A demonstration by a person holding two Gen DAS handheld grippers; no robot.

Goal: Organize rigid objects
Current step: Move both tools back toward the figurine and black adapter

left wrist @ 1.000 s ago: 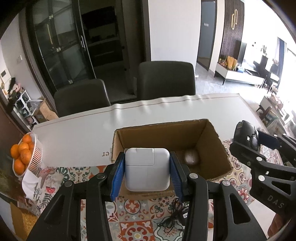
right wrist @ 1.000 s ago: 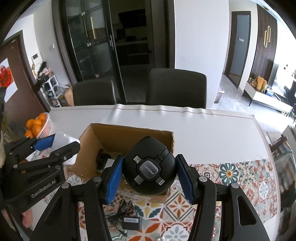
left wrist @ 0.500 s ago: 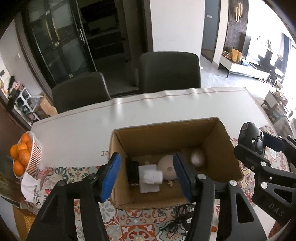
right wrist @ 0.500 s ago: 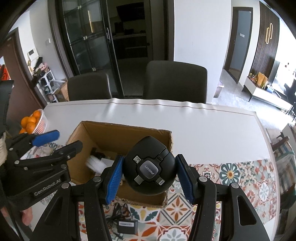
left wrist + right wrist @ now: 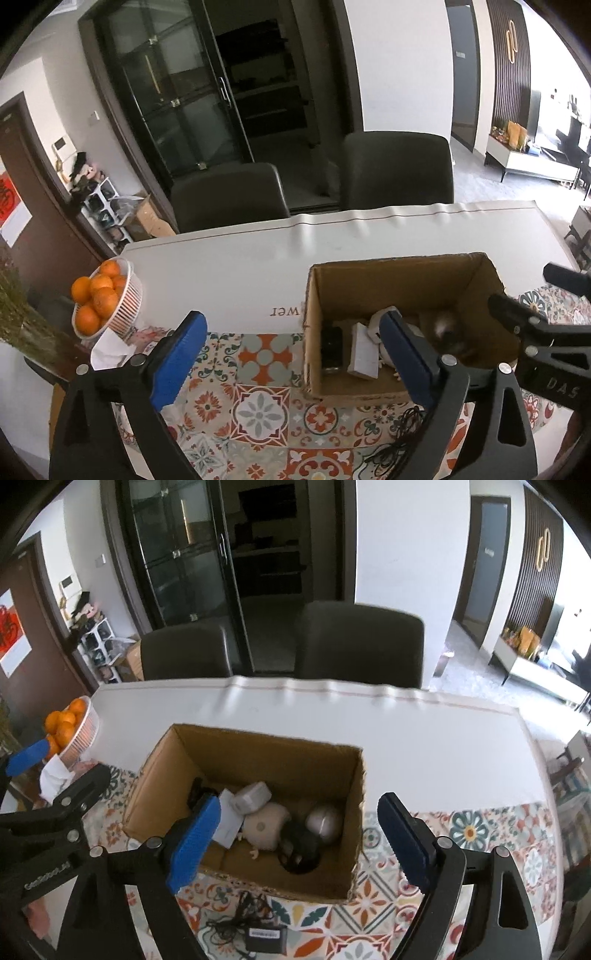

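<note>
An open cardboard box (image 5: 266, 753) stands on a patterned mat, to the right in the left wrist view (image 5: 399, 280). In it lie a white charger (image 5: 251, 797), a beige doll head (image 5: 266, 827), a grey ball (image 5: 325, 823) and a black round device (image 5: 299, 845). My right gripper (image 5: 299, 843) hangs over the box's near side, its jaws opening with nothing pressed between them. My left gripper (image 5: 291, 354) is over the mat at the box's left wall, jaws opening and empty. Each gripper shows in the other's view: the left (image 5: 59, 768), the right (image 5: 532, 291).
A black power adapter with tangled cable (image 5: 264, 932) lies on the mat (image 5: 258, 406) in front of the box. A white basket of oranges (image 5: 103, 306) stands at the table's left end. Two dark chairs (image 5: 358, 642) stand behind the white table (image 5: 424, 738).
The left gripper let go of the white charger, which now lies in the box, and shifted left. The right gripper released the black round device into the box. Both jaws spread wide.
</note>
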